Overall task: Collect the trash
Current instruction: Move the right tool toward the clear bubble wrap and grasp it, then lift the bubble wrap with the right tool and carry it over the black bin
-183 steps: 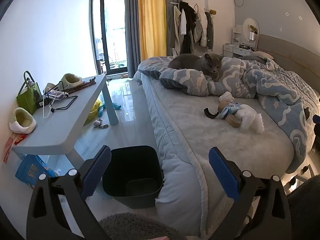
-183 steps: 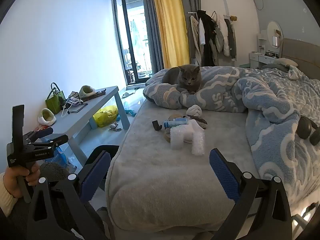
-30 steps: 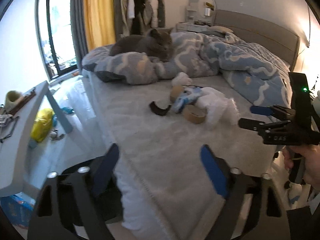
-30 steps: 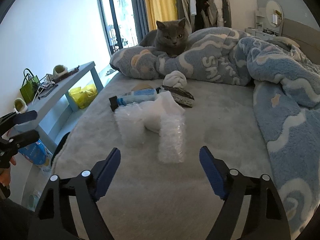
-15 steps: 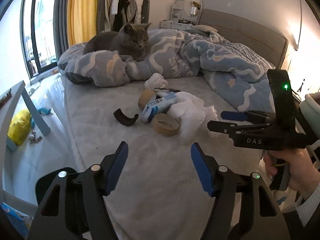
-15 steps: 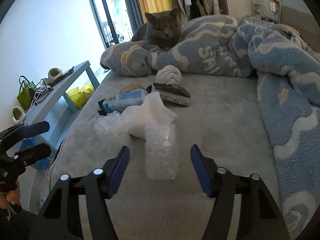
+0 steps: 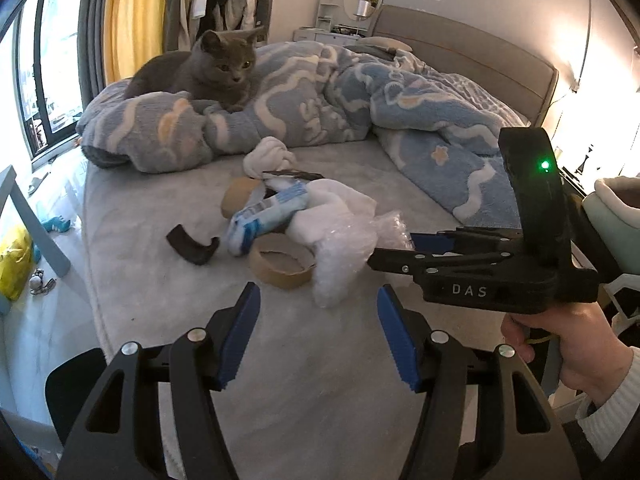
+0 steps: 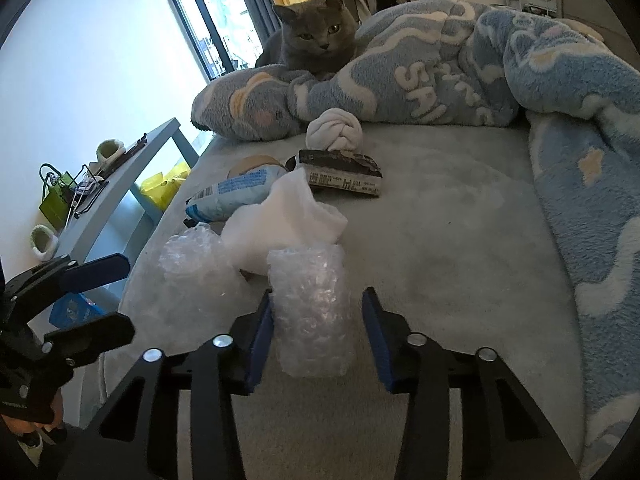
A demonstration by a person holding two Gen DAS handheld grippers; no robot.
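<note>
A pile of trash lies on the grey bed (image 8: 440, 220). It holds a clear bubble wrap roll (image 8: 310, 312), a second bubble wrap bundle (image 8: 196, 264), a white foam sheet (image 8: 280, 224), a blue-white packet (image 7: 268, 216), a brown tape core (image 7: 282, 260), a dark wrapper (image 8: 340, 172) and a black curved piece (image 7: 192, 246). My right gripper (image 8: 317, 296) straddles the bubble wrap roll with its jaws closing. Its left pad touches the roll and a thin gap shows at the right pad. My left gripper (image 7: 316, 292) stands open just short of the tape core, holding nothing.
A grey cat (image 7: 208, 68) lies on the blue patterned blanket (image 7: 420, 120) behind the pile, next to a knotted white cloth (image 8: 334, 132). A black bin (image 7: 76, 384) stands on the floor by the bed's left edge. A blue side table (image 8: 132, 184) with bags and slippers lines the wall.
Both grippers moved in toward the pile. The right jaws narrowed from wide open to almost touching the bubble wrap roll. The left jaws narrowed somewhat.
</note>
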